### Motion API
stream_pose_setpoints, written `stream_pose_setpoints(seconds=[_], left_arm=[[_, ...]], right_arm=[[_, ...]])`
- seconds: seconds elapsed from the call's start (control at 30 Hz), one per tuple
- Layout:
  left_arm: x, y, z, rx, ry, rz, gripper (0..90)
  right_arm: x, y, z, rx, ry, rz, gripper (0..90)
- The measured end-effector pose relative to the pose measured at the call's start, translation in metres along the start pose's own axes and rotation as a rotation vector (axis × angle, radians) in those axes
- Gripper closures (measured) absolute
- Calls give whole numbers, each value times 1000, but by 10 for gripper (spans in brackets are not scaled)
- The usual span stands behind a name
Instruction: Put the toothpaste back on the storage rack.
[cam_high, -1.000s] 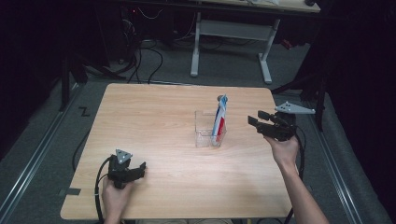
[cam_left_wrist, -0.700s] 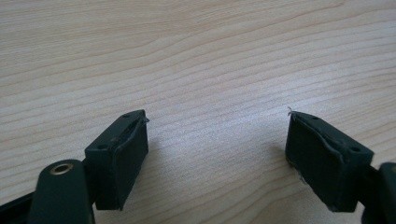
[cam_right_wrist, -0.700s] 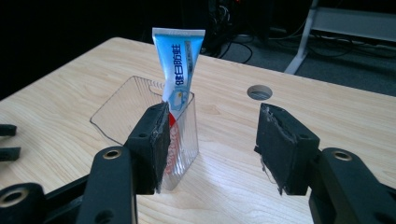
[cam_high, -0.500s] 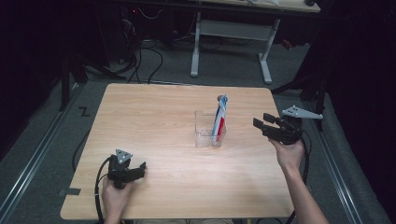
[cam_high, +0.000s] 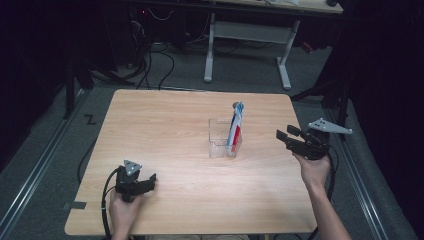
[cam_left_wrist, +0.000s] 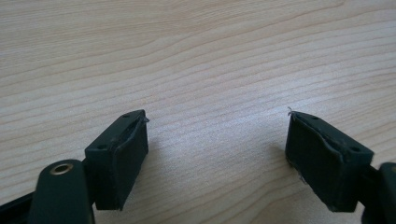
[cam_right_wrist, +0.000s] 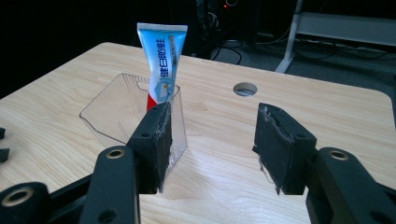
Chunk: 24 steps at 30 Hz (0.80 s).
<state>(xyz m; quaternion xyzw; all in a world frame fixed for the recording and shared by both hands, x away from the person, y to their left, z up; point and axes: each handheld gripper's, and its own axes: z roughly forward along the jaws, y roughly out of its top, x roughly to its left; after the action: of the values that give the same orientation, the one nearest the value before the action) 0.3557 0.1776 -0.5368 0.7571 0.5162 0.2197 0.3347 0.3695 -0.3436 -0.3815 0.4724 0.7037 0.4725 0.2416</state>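
The right gripper (cam_high: 286, 139) has moved back and a little down from the clear box (cam_high: 222, 140), out toward the edge of the bench (cam_high: 165, 120). Its jaws have just been closing a tiny bit, yet they are spread wide with nothing between them. That looks like the job with the toothpaste tube (cam_high: 235, 126) is done, or the hand is getting ready for another go; I cannot tell which. In the right gripper view, the gripper (cam_right_wrist: 212, 149) has black, blocky pads with a rough, worn face. Past them stands the box, thin see-through plastic with straight walls and an open top. The tube stands up inside it, leaning on the wall nearest this gripper. The tube is flat at the top, smooth and shiny, blue and white with a red bottom. Behind the box there is a small round hole (cam_right_wrist: 245, 88) in the bench. The bench is pale wood with fine lines. Far from the box, the left gripper (cam_high: 147, 180) rests low on the bench, jaws spread and empty.
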Motion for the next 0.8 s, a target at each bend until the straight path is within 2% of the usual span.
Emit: stream_pose_setpoints(seconds=[0.37, 0.8], left_arm=[[0, 0, 0, 0, 0, 0, 214], [0, 0, 0, 0, 1, 0, 214]], right_arm=[[-4, -11, -8, -11, -29, 6, 470], [-12, -27, -14, -3, -40, 44, 469]])
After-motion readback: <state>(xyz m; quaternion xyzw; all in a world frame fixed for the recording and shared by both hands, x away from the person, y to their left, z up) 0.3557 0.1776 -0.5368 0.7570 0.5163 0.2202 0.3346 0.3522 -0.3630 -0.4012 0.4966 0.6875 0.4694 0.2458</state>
